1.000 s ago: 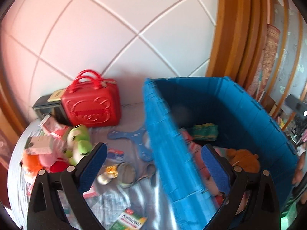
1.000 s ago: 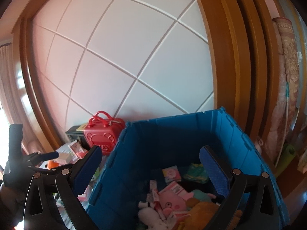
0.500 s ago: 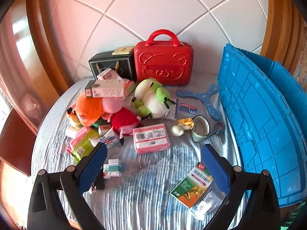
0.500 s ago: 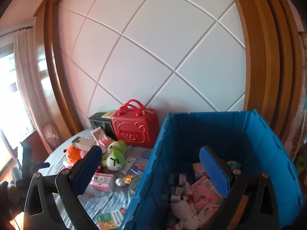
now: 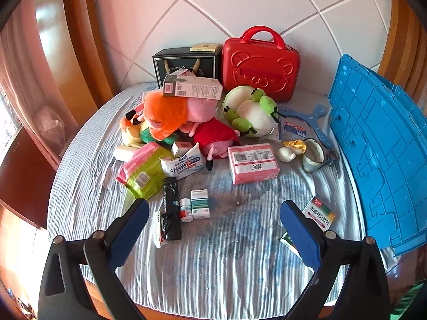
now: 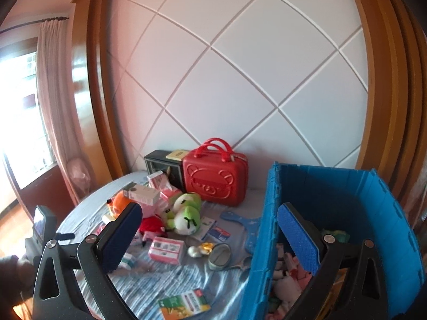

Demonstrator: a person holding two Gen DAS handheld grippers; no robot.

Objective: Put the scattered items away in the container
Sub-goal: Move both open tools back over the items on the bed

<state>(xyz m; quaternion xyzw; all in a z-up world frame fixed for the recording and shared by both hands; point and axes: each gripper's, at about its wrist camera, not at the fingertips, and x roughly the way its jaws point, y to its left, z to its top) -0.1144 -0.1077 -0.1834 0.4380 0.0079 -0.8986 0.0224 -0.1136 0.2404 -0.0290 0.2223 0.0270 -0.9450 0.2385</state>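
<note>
Blue-striped cloth covers the surface (image 5: 218, 266), and the scattered items lie across its far half. At nine to ten o'clock in the left wrist view sits a crinkly pink-and-green snack packet (image 5: 142, 172); behind it an orange plush toy (image 5: 164, 114) carries a long white cardboard box (image 5: 193, 88) on top, so lifting the plush first would likely tip the box off. Nearer the centre a black folded bag (image 5: 170, 208) lies beside a small white-and-teal medicine box (image 5: 200, 204), both apart from the pile and easy first picks. The left hand-held gripper (image 5: 214, 229) hangs above them, fingers spread wide with nothing between them, seemingly lined up for one of these. Towards one o'clock lie a pink wrapped tissue pack (image 5: 253, 164) and a green-and-white frog plush (image 5: 252, 110). At three o'clock stands the blue plastic crate (image 6: 344, 200), already partly filled. The right hand-held gripper (image 6: 208, 236) is likewise wide open and empty, hovering by the crate's near rim.
</note>
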